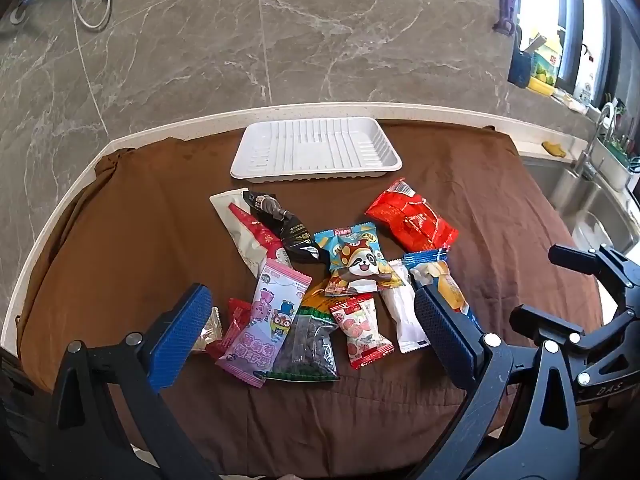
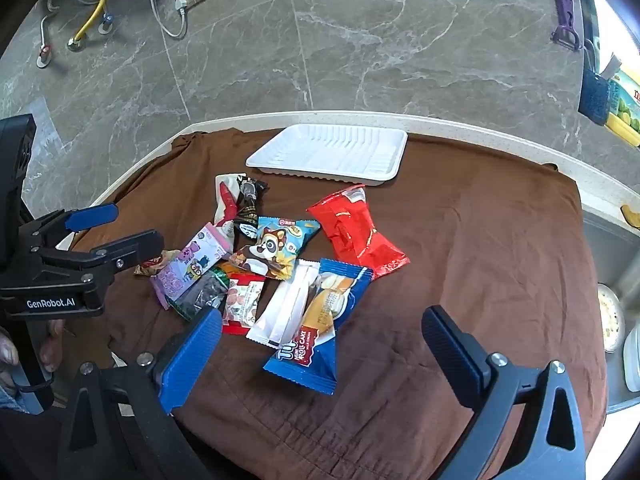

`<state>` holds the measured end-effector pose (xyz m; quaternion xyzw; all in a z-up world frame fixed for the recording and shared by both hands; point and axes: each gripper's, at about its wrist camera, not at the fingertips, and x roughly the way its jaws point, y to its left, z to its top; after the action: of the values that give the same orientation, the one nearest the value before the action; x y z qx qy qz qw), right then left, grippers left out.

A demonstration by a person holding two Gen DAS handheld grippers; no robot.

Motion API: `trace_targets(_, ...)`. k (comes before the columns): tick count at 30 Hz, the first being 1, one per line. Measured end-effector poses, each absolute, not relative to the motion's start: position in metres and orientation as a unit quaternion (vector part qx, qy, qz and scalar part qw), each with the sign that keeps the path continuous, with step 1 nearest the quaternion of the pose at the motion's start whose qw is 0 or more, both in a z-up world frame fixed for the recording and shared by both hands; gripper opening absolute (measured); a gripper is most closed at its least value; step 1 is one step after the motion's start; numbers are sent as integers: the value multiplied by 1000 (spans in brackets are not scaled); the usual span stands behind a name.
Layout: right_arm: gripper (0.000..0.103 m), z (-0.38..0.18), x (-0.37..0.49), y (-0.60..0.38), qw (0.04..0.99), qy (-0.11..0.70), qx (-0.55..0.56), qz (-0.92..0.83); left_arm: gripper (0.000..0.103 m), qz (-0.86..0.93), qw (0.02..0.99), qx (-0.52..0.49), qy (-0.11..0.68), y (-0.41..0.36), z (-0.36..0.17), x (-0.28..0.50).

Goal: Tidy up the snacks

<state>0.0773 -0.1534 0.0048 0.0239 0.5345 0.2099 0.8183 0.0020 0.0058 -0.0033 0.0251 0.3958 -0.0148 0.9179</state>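
Both the left tongs and right tongs are spread wide, holding nothing. The snacks lie overlapped mid-worktop on a brown cloth; the white tray sits empty near the far edge. Risk: closing on overlapped wrappers may lift two packets or snag cloth.

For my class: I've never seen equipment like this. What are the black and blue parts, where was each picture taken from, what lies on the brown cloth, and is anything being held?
There is no robot here: a person holds two hand tools, each with two blue-padded fingers and a camera looking along them. One picture is from the left gripper, the other from the right gripper; each also glimpses the other tool. On the brown cloth lies a heap of wrapped snacks, among them a red packet, a panda packet and a blue roll-cake packet. Behind them sits a white tray with nothing in it. Both grippers are open and hold nothing.
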Motion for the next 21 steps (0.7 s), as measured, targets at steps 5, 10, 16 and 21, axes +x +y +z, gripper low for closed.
trace_targets(5, 102, 5, 78, -151, 818, 534, 23, 210, 103, -13, 918, 20, 396, 9, -2, 2)
trace_targets(10, 102, 7, 77, -147, 818, 536, 25, 210, 103, -13, 917, 21, 397, 11, -1, 2)
trace_targets(16, 102, 7, 77, -147, 817, 536, 27, 211, 103, -13, 917, 20, 397, 11, -1, 2)
trace_targets(21, 102, 7, 78, -146, 817, 536, 27, 211, 103, -13, 917, 20, 399, 11, -3, 3)
